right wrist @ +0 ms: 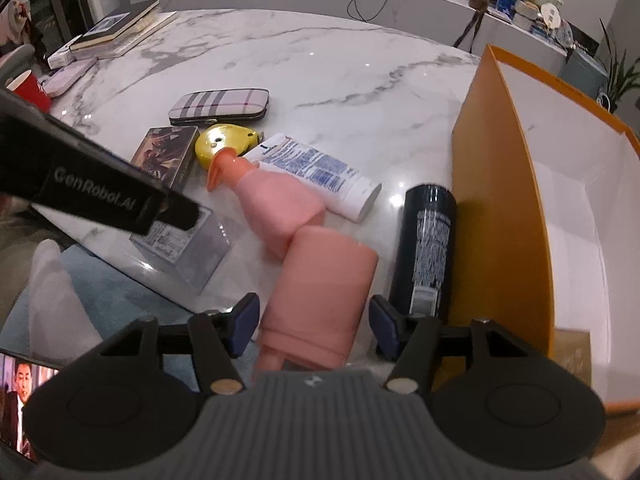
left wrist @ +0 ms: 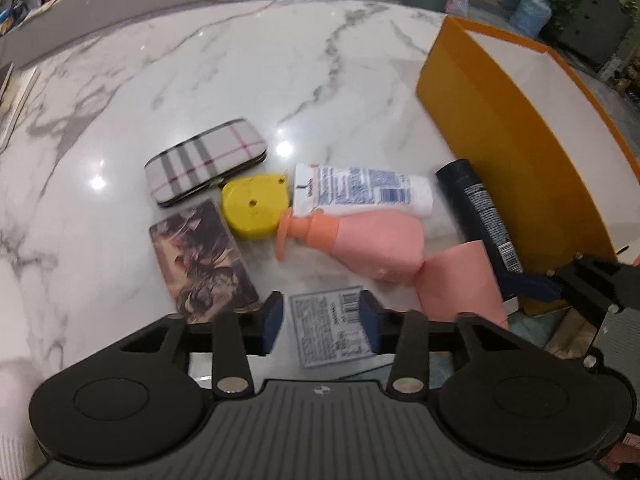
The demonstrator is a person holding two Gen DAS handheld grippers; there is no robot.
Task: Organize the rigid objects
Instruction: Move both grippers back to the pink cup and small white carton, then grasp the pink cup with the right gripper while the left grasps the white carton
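On the bench (right wrist: 320, 60) lie two pink bottles (right wrist: 280, 204) (right wrist: 320, 300), one white tube (right wrist: 320, 172), one dark can (right wrist: 426, 248), one yellow tape measure (right wrist: 224, 140), one plaid case (right wrist: 220, 106), one printed flat box (right wrist: 166, 152) and one clear box (right wrist: 180, 240) with a label. One orange box (right wrist: 500, 200) stands at the right. Far off sit one stack of books (right wrist: 116, 28) and one red cup (right wrist: 30, 88). There are two hand-held grippers, left (left wrist: 322, 322) and right (right wrist: 314, 322).
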